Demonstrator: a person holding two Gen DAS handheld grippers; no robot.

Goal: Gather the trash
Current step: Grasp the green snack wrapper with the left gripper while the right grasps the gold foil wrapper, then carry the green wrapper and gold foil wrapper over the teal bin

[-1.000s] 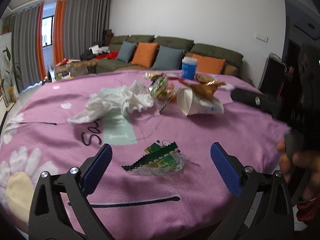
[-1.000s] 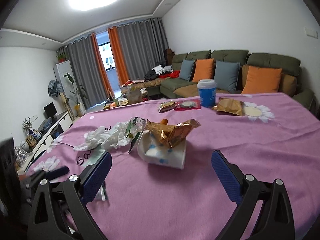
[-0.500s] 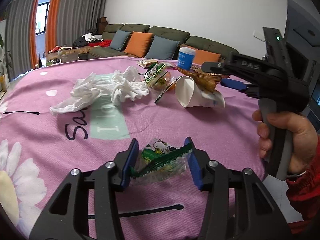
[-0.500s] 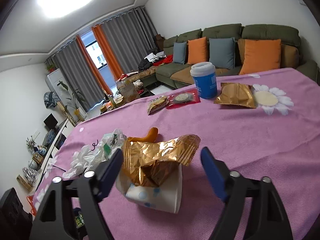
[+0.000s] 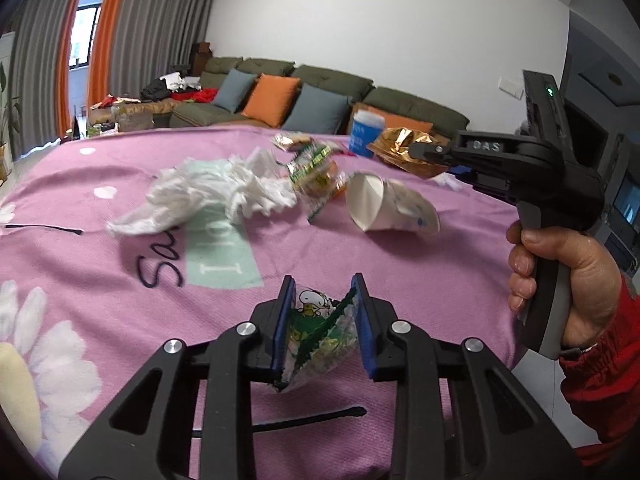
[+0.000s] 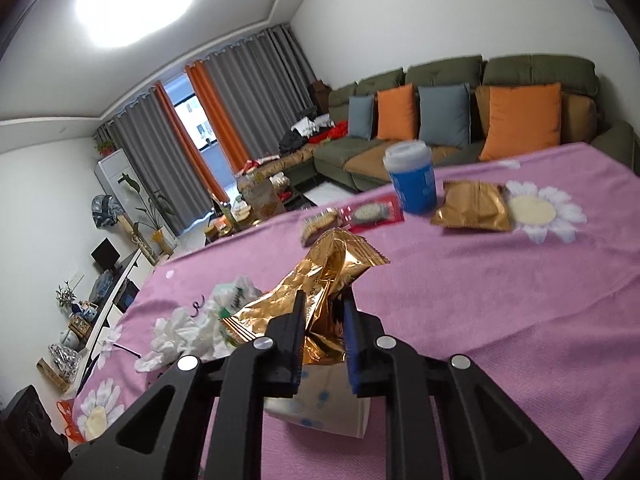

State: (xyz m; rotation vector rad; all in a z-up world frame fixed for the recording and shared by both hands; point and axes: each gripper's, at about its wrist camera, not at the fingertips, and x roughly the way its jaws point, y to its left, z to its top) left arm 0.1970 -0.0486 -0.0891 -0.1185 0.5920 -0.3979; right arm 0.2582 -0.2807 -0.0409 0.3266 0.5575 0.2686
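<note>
two wrappers pinched, one in each hand-held gripper

the left hand-held gripper has just been closing, and its blue pads now pinch a clear green-edged snack wrapper with a small cartoon figure printed near its top. the wrapper is folded up between the pads, its lower end hanging just over the pink tabletop.

only the left wrist view shows the other tool from outside: off to the right, a hand in a red sleeve grips its black handle, the letters "das" are readable on its arm, and a green light glows on top. ahead of the left hand-held gripper lie crumpled white tissue, a green printed packet and a tipped paper cup. cursive writing on the cloth begins "sa"; the rest runs under a pale green patch whose letters are too skewed to read.

the right wrist view shows what that side hides: the right hand-held gripper has also just been closing and now clamps a crumpled gold foil wrapper, raised above the paper cup directly beneath its fingers. beyond it stand a blue cup with a white lid, a flat gold packet just to its right, and a red packet to its left; their print is blurred.
</note>
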